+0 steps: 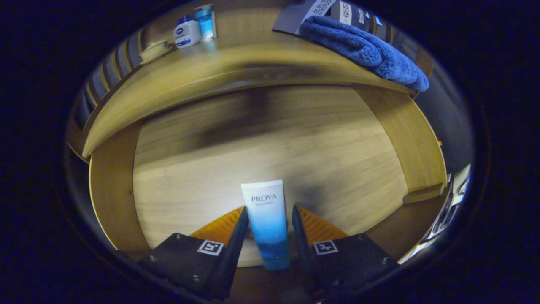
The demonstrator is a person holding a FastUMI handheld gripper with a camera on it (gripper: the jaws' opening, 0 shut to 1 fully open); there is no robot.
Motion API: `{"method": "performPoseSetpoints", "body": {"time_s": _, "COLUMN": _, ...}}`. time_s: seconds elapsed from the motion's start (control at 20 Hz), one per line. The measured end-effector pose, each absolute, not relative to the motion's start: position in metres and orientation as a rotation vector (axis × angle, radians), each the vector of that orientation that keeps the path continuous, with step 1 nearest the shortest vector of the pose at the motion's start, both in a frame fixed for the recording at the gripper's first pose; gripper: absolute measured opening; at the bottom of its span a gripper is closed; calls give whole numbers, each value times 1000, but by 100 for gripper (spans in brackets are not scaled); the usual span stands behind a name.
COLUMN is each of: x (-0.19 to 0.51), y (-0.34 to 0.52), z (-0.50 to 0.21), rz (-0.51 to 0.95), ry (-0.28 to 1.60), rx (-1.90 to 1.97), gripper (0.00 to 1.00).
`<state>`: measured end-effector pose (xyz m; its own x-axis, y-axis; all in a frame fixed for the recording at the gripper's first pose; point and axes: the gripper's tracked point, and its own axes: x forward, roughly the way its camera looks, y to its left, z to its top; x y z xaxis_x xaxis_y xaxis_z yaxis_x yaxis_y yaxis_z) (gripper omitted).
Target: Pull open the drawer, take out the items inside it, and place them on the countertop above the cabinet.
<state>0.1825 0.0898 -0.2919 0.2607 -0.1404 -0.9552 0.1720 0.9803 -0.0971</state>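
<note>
My claw [268, 213] stands released around the tube [266, 221] in the drawer [177, 177]. It seems light, soft and slippery; I should grip its middle gently.

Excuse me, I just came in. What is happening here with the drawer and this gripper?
A person is using a handheld gripper to empty an open wooden drawer. A white and blue cosmetic tube lies on the drawer floor between the two fingers, which flank it closely; whether they press on it already is unclear. On the countertop above stand a white jar, a blue bottle and a small cream dish, with a blue towel at the other end.
</note>
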Motion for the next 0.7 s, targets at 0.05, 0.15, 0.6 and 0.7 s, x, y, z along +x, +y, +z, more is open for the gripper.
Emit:
{"method": "performPoseSetpoints", "body": {"time_s": 0.05, "x": 181, "y": 91, "z": -294, "rz": -208, "ry": 1311, "rx": 28, "gripper": 63}}
{"method": "performPoseSetpoints", "body": {"time_s": 0.15, "x": 180, "y": 92, "z": -294, "rz": -200, "ry": 1321, "rx": 48, "gripper": 63}}
{"method": "performPoseSetpoints", "body": {"time_s": 0.6, "x": 180, "y": 91, "z": -281, "rz": -234, "ry": 1310, "rx": 81, "gripper": 60}}
{"method": "performPoseSetpoints", "body": {"time_s": 0.7, "x": 186, "y": 89, "z": -295, "rz": -251, "ry": 1268, "rx": 106, "gripper": 50}}
